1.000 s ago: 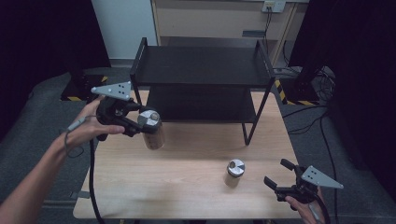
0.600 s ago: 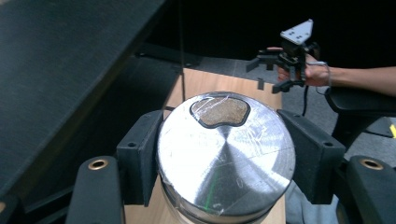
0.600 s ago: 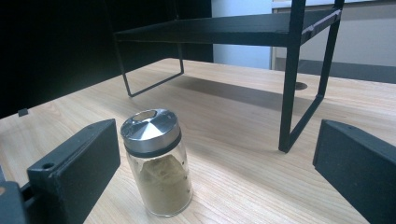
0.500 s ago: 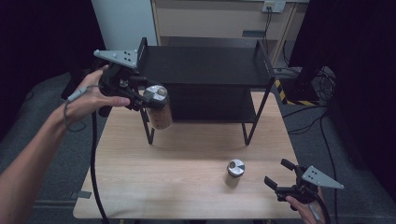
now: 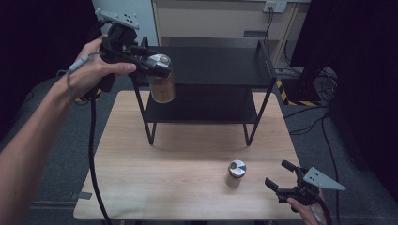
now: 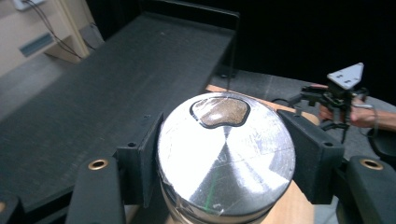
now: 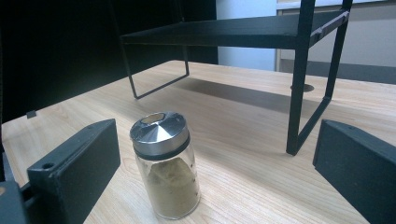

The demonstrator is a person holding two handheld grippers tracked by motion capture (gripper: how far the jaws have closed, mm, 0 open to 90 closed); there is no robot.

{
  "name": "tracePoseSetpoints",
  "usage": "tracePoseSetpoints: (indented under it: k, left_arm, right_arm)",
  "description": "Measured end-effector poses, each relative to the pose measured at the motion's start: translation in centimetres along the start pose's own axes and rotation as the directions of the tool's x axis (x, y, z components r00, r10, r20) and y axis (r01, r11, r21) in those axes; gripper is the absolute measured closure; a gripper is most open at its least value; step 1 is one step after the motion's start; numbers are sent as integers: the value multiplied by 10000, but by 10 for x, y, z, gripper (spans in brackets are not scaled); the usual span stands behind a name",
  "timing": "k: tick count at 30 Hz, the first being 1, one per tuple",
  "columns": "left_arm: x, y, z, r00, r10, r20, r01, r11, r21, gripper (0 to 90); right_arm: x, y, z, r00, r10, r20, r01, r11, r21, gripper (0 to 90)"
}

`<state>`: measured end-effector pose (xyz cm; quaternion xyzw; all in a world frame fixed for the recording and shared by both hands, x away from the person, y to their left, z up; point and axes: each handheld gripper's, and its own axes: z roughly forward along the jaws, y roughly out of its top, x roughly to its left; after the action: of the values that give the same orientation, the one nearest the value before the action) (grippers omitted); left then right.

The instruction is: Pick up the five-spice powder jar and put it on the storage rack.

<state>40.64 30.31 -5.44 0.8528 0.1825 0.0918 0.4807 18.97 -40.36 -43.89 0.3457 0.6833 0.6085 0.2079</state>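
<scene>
In the high view the left gripper (image 5: 149, 60) is raised at about 10 o'clock, level with the top shelf of the black rack (image 5: 213, 65), and its jaws are clamped on a spice jar (image 5: 160, 79) with a silver lid. The jar hangs upright in the air just at the rack's front left corner, its glass body of brown powder in front of the shelf edge and clear of the wooden surface (image 5: 187, 154) below. The left gripper view looks straight down on that lid (image 6: 226, 154) — a black pad presses against it on each side, and the lid's pouring opening shows brown spice toward 12 o'clock, with the rack's dark top shelf (image 6: 107, 88) spread behind at 11 o'clock.

The right gripper (image 5: 287, 182) sits low at about 5 o'clock near the front right corner of the surface, its jaws spread apart and holding nothing. A second spice jar (image 5: 236, 173) stands upright on the surface just beside it, toward 9 o'clock from the jaws. In the right gripper view this jar (image 7: 166, 165) stands ahead of the wide-set jaws, nearer the left one — touching neither — with the rack's legs (image 7: 299, 93) beyond at 1 o'clock.
</scene>
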Motion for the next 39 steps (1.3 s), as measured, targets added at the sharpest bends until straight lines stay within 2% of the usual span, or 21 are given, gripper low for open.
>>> tracePoseSetpoints:
  k: [5, 8, 9, 10, 11, 12, 13, 14, 15, 16, 17, 18, 20, 22, 26, 29, 32, 36, 39]
  left_arm:
    - [7, 10, 3, 9988, -261, -421, 259, 9997, -54, 333]
    - [11, 17, 6, 9935, -602, -968, 591, 9981, -144, 333]
    - [11, 17, 6, 9935, -602, -968, 591, 9981, -144, 333]
    - [12, 18, 7, 9910, -722, -1132, 703, 9973, -204, 333]
    - [13, 21, 12, 9790, -1118, -1704, 1078, 9936, -324, 333]
    - [13, 21, 12, 9790, -1118, -1704, 1078, 9936, -324, 333]
    - [14, 24, 17, 9673, -1316, -2168, 1265, 9913, -374, 333]
    - [14, 25, 20, 9591, -1429, -2442, 1361, 9897, -446, 333]
    - [14, 25, 20, 9591, -1429, -2442, 1361, 9897, -446, 333]
    - [15, 26, 27, 9427, -1642, -2904, 1542, 9864, -572, 333]
    - [15, 26, 27, 9427, -1642, -2904, 1542, 9864, -572, 333]
    - [16, 27, 31, 9331, -1745, -3144, 1639, 9846, -600, 333]
    - [19, 28, 39, 9213, -1836, -3427, 1741, 9830, -586, 333]
    - [23, 29, 45, 9091, -2076, -3610, 2000, 9780, -588, 333]
    - [31, 31, 55, 8881, -2272, -3996, 2212, 9733, -618, 333]
    - [37, 29, 60, 8822, -2426, -4036, 2358, 9695, -672, 333]
    - [38, 28, 61, 8795, -2527, -4032, 2459, 9668, -694, 333]
    - [40, 27, 63, 8806, -2545, -3998, 2530, 9658, -576, 333]
    - [42, 25, 64, 8838, -2621, -3875, 2611, 9637, -563, 333]
  right_arm:
    - [-1, -1, -1, 10000, 80, 9, -80, 10000, -6, 12]
    - [-1, -1, 0, 9999, 111, -12, -111, 9999, -17, 12]
    - [-1, -1, 0, 9999, 111, -12, -111, 9999, -17, 12]
    - [-2, -1, 0, 9999, 113, -38, -113, 9999, -12, 12]
    - [-2, -1, 0, 9999, 110, -51, -110, 9999, -8, 12]
    - [-2, -1, 0, 9999, 110, -51, -110, 9999, -8, 12]
    - [-2, -1, 0, 9999, 107, -67, -107, 9999, -17, 12]
    - [-2, -1, -1, 9999, 97, -71, -97, 9999, -26, 12]
    - [-2, -1, -1, 9999, 97, -71, -97, 9999, -26, 12]
    - [-2, -2, -1, 9999, 145, -73, -146, 9999, -42, 12]
    - [-2, -2, -2, 9998, 165, -65, -165, 9999, -49, 12]
    - [-2, -2, -2, 9998, 165, -65, -165, 9999, -49, 12]
    - [-1, -2, -2, 9999, 160, -48, -161, 9999, -58, 12]
    - [-2, -2, -3, 9999, 149, -39, -149, 9999, -73, 12]
    - [-2, -2, -3, 9998, 171, -27, -172, 9998, -80, 12]
    - [-2, -3, -4, 9998, 190, -23, -190, 9998, -85, 12]
    - [-3, -3, -5, 9998, 192, -23, -193, 9998, -97, 12]
    - [-3, -3, -5, 9998, 193, -32, -193, 9998, -109, 12]
    - [-2, -3, -5, 9998, 191, -41, -191, 9998, -94, 12]
